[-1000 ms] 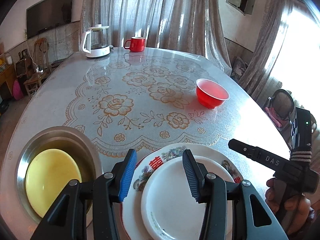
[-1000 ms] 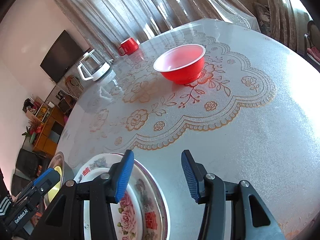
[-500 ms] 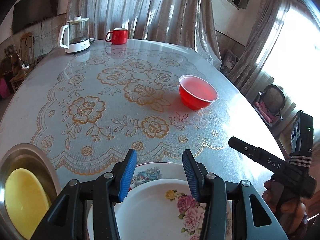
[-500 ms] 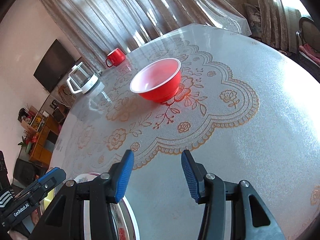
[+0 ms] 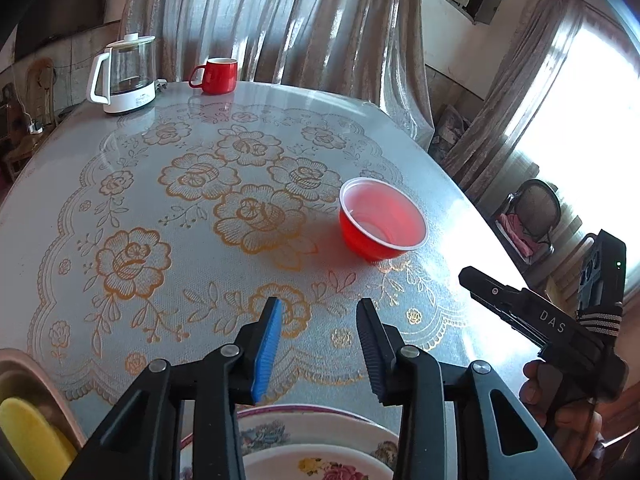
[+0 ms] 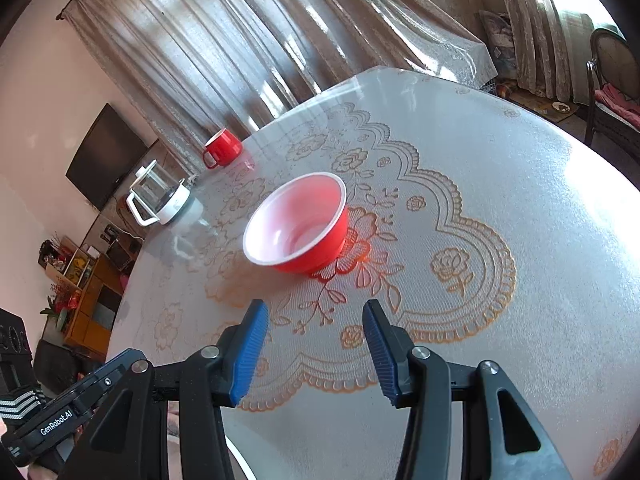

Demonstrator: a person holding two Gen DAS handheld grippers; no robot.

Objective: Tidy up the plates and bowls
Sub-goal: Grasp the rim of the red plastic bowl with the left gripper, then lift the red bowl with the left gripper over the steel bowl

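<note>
A red bowl (image 5: 382, 220) with a pale inside stands upright on the round table; it also shows in the right wrist view (image 6: 298, 228). My left gripper (image 5: 320, 340) is open and empty, above the near table edge, with two stacked floral plates (image 5: 316, 446) just below it. A steel basin (image 5: 24, 396) with a yellow plate (image 5: 32, 440) inside sits at the lower left. My right gripper (image 6: 314, 346) is open and empty, a short way in front of the red bowl. The right gripper also shows in the left wrist view (image 5: 496, 292).
A white-based glass kettle (image 5: 124, 76) and a red mug (image 5: 216, 75) stand at the far table edge. A lace-patterned cover (image 5: 200, 208) lies over the table. A chair (image 5: 532, 212) stands beyond the right edge. Curtains hang behind.
Both grippers have moved forward toward the red bowl, which looks larger and nearer. The stacked plates and the basin have slid down toward the bottom of the left wrist view. Both grippers stayed open.
</note>
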